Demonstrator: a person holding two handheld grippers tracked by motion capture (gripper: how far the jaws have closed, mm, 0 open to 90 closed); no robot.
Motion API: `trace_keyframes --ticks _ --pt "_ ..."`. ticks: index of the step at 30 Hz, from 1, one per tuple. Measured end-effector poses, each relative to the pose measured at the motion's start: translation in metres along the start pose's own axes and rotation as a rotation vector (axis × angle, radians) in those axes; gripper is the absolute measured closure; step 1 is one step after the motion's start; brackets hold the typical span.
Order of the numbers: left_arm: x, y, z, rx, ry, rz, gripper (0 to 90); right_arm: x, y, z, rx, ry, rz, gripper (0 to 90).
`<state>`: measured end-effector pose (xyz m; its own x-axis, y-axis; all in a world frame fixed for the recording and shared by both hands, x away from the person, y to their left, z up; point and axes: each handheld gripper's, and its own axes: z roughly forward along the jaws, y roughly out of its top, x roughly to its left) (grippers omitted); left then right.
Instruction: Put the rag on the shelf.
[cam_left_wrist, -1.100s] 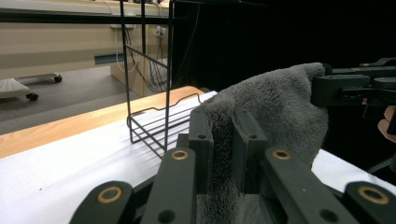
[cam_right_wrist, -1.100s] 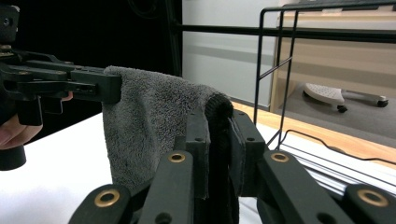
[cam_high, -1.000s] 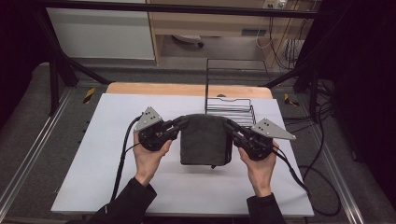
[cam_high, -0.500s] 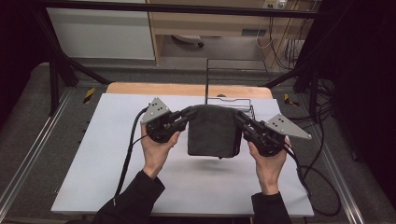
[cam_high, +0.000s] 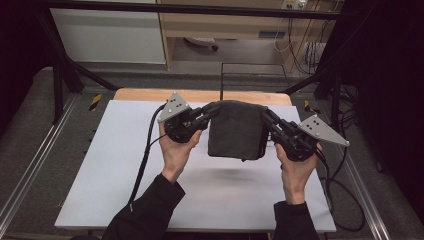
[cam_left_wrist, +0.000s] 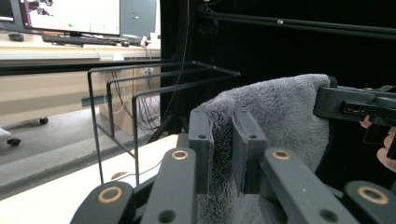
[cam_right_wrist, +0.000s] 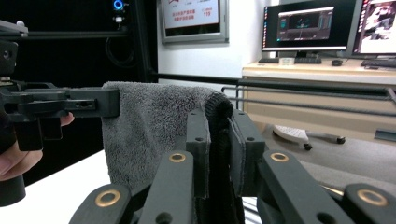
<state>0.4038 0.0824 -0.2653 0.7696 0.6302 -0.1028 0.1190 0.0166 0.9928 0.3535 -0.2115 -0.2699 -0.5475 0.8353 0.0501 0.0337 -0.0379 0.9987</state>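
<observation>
Towel (cam_high: 236, 129) | hangs between left gripper (cam_high: 209, 111) and right gripper (cam_high: 265, 116), both clamping top corners | rack (cam_high: 252, 75) apparently just beyond.

A dark grey towel (cam_high: 236, 130) — plain, with a fuzzy nap and no print — hangs over a pale lavender-white tabletop (cam_high: 115, 175) edged in light wood. Each claw, left (cam_high: 212, 108) and right (cam_high: 265, 114), is matte black with brass-coloured rivets and a grey plate; sleeves (cam_high: 145, 215) are black. The wire rack (cam_left_wrist: 135, 93) — thin black bars.
</observation>
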Motion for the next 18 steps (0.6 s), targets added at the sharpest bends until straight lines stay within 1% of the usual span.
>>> trace_keyframes --ticks 5,8,18 --pt "0.000 0.006 0.008 -0.022 -0.006 -0.011 79.4 -0.004 0.007 0.000 -0.029 -0.019 0.001 80.2" --pt "-0.001 0.011 0.013 -0.039 -0.007 -0.009 79.5 -0.007 0.011 0.001 -0.044 -0.032 0.005 80.3" --pt "-0.001 0.025 0.028 -0.072 -0.013 -0.017 79.5 -0.015 0.026 0.001 -0.079 -0.062 -0.011 80.2"
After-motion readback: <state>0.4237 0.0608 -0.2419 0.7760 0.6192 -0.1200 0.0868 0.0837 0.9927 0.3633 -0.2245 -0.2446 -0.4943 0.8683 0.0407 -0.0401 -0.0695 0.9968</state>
